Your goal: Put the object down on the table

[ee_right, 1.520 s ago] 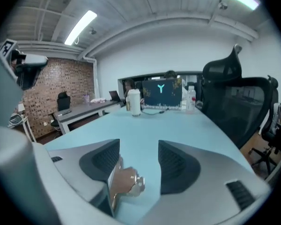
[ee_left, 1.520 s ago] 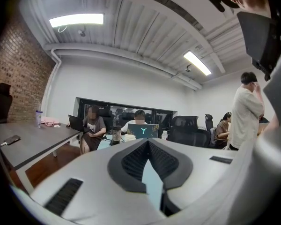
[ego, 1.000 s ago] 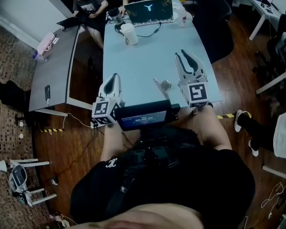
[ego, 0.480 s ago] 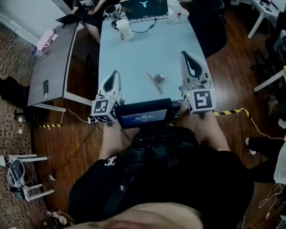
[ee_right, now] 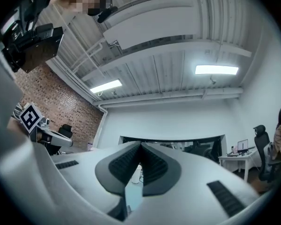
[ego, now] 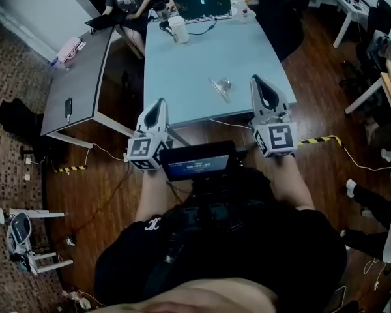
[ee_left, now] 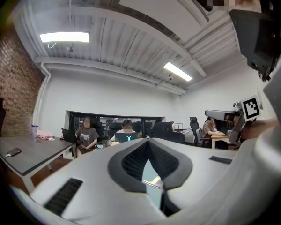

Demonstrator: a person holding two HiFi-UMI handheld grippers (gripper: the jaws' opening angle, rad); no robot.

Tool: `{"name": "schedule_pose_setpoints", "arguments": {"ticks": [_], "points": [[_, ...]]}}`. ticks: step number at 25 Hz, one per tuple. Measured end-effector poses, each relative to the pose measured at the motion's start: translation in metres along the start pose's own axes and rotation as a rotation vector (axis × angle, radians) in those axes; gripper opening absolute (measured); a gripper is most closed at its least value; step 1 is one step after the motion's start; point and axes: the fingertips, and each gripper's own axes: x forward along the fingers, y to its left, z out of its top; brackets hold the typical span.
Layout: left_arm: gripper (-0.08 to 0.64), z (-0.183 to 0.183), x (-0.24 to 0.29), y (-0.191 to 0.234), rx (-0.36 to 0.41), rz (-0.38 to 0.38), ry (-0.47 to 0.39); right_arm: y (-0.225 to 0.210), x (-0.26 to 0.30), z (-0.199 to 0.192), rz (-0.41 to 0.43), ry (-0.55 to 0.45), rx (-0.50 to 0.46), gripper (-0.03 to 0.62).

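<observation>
Small shiny object (ego: 221, 87) lies on the pale tabletop (ego: 182, 70), apart from both grippers. Left gripper (ego: 156, 105) and right gripper (ego: 260, 82): jaws pressed together, nothing between them.

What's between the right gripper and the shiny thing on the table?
Nothing, just bare tabletop between the right gripper and the shiny thing, seen in the head view.

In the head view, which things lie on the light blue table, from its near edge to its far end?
First the small shiny object, then the white cup, then the open laptop.
</observation>
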Motion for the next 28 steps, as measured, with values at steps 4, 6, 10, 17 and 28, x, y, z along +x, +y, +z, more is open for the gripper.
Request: {"name": "schedule_pose_setpoints", "arguments": {"ticks": [4, 6, 10, 17, 28], "points": [[-0.008, -0.013, -0.079, -0.015, -0.025, -0.013, 0.001, 0.046, -0.074, 0.012, -0.031, 0.057, 0.004, -0.021], [-0.008, -0.018, -0.112, -0.028, -0.045, -0.025, 0.014, 0.063, -0.106, 0.022, -0.04, 0.082, 0.002, -0.021], [-0.008, -0.01, -0.163, -0.044, -0.05, -0.044, 0.018, 0.088, -0.153, 0.061, -0.045, 0.06, -0.023, -0.023], [-0.008, -0.004, -0.211, -0.072, -0.045, -0.03, 0.01, 0.09, -0.197, 0.078, -0.067, 0.078, 0.045, -0.023], [-0.008, 0.009, -0.203, -0.133, -0.02, -0.003, 0.008, 0.035, -0.234, 0.056, -0.052, 0.169, 0.087, -0.026]]}}
